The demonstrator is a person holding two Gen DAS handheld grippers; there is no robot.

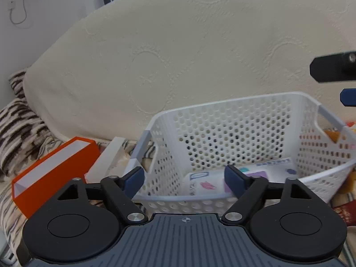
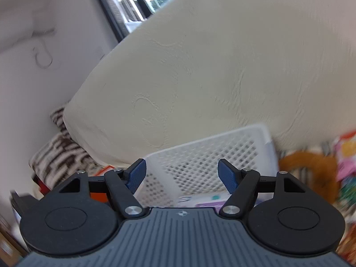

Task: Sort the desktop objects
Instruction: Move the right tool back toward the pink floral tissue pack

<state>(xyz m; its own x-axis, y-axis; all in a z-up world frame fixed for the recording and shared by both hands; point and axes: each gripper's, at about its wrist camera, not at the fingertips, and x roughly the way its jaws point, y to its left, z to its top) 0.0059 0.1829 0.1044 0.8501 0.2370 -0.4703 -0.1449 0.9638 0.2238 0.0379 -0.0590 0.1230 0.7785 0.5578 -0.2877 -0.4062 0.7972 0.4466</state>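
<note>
Both grippers hang with jaws wide and nothing between them: the left gripper just before the white basket, the right gripper near it too. A printed packet lies flat in the basket; an orange box sits just left of it.

white perforated plastic basket sitting upright with grey-edged handle cutouts, a flat printed packet lying on its bottom, and an open orange box with white inside just left of it
</note>
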